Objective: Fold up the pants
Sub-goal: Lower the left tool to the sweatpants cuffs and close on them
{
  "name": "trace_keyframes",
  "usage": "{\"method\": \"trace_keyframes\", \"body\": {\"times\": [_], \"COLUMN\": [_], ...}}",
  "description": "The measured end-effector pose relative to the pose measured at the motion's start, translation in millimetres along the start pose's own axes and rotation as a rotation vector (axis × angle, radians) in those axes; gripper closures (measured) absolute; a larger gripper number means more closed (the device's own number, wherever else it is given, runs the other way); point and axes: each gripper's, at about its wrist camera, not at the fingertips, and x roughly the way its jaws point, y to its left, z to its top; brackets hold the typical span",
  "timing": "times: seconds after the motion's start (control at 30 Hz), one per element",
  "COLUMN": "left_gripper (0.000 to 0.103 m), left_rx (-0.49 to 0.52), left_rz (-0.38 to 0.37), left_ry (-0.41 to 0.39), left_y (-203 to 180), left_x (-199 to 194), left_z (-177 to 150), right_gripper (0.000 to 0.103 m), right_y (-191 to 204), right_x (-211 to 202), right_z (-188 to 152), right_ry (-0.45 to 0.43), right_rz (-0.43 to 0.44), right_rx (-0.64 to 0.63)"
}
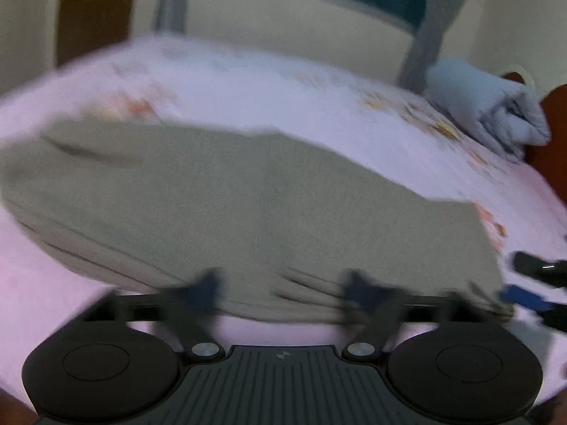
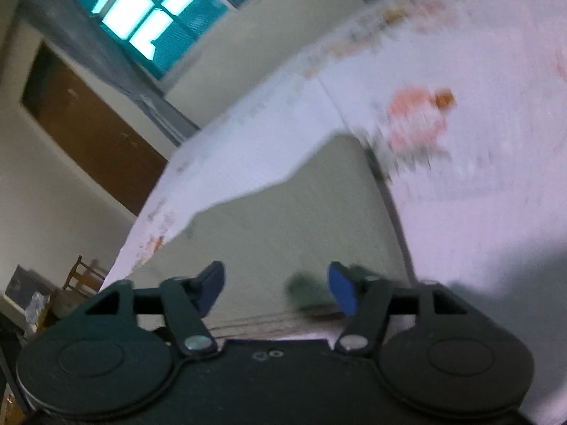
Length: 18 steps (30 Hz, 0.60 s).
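The pants [image 1: 248,205] lie on the bed [image 1: 248,78], already doubled into a thick olive-grey packet with several layers stacked at the near edge. In the left wrist view the long axis of this packet runs across the picture, from the left side to the right side, and its near edge lies just in front of both grippers.

On the left, the left gripper [image 1: 283,288] stands with its jaws wide apart. The layered near edge passes between the two fingers, but the pads do not press on it, so I judge that it holds nothing. The picture is blurred here, so fine contact is hard to read. It points downward at a moderate slope toward the cloth.

On the right, the right gripper [image 2: 276,292] also has its jaws apart, a little less wide. In its own view the cloth edge lies below and between the blue pads [image 2: 342,292], which do not squeeze it. In the left wrist view its tips show at the right corner of the packet. This view is strongly tilted, so the wrist seems rolled, and the packet stretches away from it toward the far side of the bed.

Both hands sit at the same near edge, the left near its middle and the right at the right end. The next fold probably depends on this edge being gripped again and carried along the long axis or across it; which one I cannot tell.

At the far right of the bed a folded grey blanket [image 1: 485,113] lies well apart from the pants.
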Motion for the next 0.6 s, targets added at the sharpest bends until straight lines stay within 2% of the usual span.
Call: {"method": "trace_keyframes", "body": {"times": [0.03,0.1,0.23,0.27,0.4,0.43,0.6], "left_gripper": [0.000,0.000,0.000,0.000,0.000,0.001,0.010], "left_rx": [0.013,-0.006,-0.164,-0.219,-0.532,-0.602,-0.751], "left_rz": [0.040,0.066,0.125,0.121,0.004,-0.005,-0.050], "left_ry": [-0.046,-0.081,-0.142,-0.145,-0.176,-0.168,-0.124], "left_y": [9,41,128,148,235,252,294], "left_x": [-11,-28,-46,-45,-31,-24,14], "left_z": [0,3,3,3,2,2,6], "right_gripper": [0.037,0.037,0.037,0.037,0.037,0.037,0.037], "right_y": [4,8,12,11,21,24,34], "right_x": [-5,-11,-13,-12,-4,-3,-2], "right_z": [1,1,-4,-5,-15,-18,-19], "right_ry": [-0.011,-0.028,-0.040,-0.038,-0.007,-0.002,-0.006], "right_rz": [0.000,0.005,0.011,0.012,0.011,0.010,-0.007], "right_rx": [-0.020,-0.045,-0.042,-0.038,-0.054,-0.060,-0.069]}}
